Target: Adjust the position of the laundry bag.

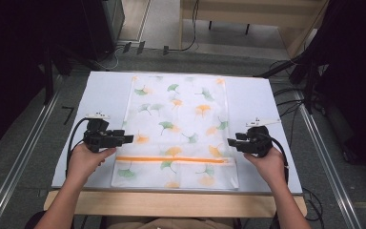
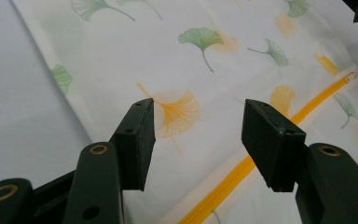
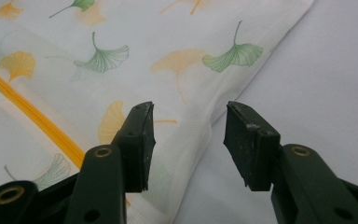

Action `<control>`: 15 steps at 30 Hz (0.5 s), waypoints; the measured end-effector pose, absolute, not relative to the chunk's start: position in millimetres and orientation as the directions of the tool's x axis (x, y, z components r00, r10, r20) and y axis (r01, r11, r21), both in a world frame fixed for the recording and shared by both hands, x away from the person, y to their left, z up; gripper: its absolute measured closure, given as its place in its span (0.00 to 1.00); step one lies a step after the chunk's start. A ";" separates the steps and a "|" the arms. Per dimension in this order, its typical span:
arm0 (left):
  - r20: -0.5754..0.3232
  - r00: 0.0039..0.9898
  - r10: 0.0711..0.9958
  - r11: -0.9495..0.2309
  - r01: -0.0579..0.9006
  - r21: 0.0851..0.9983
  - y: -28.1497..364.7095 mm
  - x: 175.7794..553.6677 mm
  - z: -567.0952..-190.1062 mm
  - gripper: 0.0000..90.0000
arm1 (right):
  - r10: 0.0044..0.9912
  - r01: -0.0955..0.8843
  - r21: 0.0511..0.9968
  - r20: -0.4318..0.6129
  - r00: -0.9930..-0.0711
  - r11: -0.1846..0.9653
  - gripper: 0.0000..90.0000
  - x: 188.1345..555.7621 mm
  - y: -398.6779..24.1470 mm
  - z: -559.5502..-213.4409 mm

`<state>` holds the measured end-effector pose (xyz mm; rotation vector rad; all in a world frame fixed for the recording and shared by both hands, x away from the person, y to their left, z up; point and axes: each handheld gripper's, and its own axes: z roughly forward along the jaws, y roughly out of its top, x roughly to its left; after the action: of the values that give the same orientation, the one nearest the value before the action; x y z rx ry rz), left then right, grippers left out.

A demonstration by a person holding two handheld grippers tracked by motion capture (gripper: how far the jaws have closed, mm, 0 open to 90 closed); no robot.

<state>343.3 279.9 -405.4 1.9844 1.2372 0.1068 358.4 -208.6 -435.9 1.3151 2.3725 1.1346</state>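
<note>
Table [image 1: 100, 95]: 1 bag [image 1: 176, 129], 2 tools

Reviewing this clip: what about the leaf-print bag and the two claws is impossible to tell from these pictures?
- Bag contents: high view, the cloth is printed and not clear enough to see inside.
- Zip puller: too small in the high view; cut off at the frame edge in the left gripper view.
- Bag's far end: outside the frame in both gripper views.
- Height of left claw and right claw above the cloth: no side-on view.
</note>
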 end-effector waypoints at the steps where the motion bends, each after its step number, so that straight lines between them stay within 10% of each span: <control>1: -0.314 0.520 0.794 -0.227 0.734 0.640 277.3 343.3 -405.0 0.48 | 0.790 0.635 0.707 0.179 -0.586 0.311 0.59 356.4 -209.0 -436.5; 15: -0.303 0.593 0.746 -0.311 0.713 0.629 244.4 343.9 -405.8 0.43 | 0.793 0.637 0.705 0.175 -0.584 0.313 0.61 337.6 -210.5 -434.3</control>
<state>343.9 244.4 -405.8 2.0704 1.1532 0.0572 337.6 -210.5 -434.3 1.3127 2.3723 1.1278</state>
